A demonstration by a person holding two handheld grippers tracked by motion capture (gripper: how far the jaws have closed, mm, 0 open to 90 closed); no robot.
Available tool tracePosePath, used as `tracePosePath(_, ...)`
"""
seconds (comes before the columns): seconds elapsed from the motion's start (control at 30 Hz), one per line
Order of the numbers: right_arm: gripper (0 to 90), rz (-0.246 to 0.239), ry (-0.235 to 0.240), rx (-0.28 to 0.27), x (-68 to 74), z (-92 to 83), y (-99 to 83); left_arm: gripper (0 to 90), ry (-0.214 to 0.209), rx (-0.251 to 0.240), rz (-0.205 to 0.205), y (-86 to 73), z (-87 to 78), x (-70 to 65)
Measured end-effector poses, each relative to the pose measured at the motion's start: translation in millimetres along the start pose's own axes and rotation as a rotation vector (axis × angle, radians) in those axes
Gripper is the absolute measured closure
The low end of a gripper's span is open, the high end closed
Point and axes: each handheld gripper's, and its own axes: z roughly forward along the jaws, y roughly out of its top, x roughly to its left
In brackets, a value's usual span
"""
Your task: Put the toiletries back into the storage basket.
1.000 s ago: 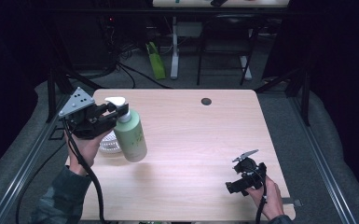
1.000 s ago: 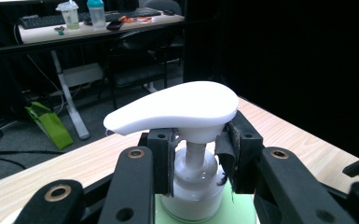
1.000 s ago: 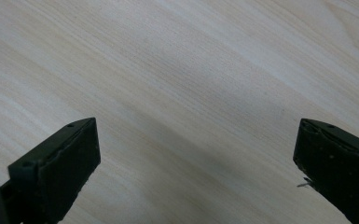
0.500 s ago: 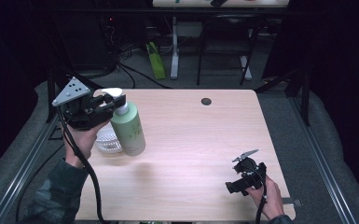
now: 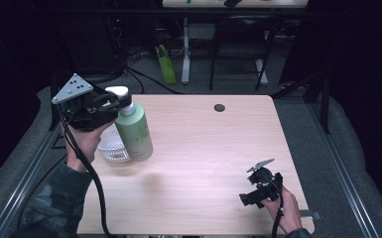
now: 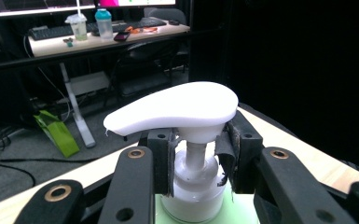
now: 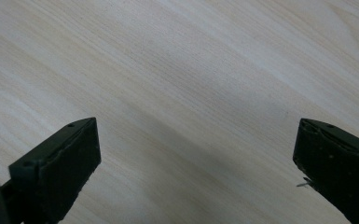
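The left gripper (image 5: 121, 103) clamps the white neck of a smooth green pump bottle (image 5: 135, 135), hanging tilted above the pale wooden table (image 5: 203, 148), beside a ribbed clear cup (image 5: 113, 148). The right gripper (image 5: 250, 197) rests low, jaws wide, empty.

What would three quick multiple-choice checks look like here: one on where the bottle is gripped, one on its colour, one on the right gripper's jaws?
1. Where does the left gripper hold the pump bottle?
A. at the white neck under the pump head
B. around the base
C. by the nozzle tip

2. What colour is the bottle's body?
A. blue
B. light green
C. red

3. How do the right gripper's jaws stand?
A. shut on a cup
B. shut on the bottle
C. open over bare table

Answers: 1 A, the left gripper view shows the pads pressed on either side of the neck; 2 B, the high view shows a green body with a white pump; 3 C, the right gripper view shows the jaws wide apart above the wooden table.
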Motion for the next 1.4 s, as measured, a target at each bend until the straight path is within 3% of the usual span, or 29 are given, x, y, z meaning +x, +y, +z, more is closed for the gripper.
tracePosePath(0.4,0.4,-0.007,0.000,0.003,-0.4,-0.1,0.3,67.9,0.029,-0.012,0.017,14.0,-3.6,5.6)
tracePosePath(0.9,0.5,0.004,0.003,0.007,-1.1,0.8,0.8,67.9,0.062,-0.014,0.017,21.4,-5.1,17.5)
tracePosePath(1.4,0.7,-0.020,0.009,0.007,0.0,3.9,5.7,67.9,0.110,-0.009,0.007,25.3,-4.3,31.3)
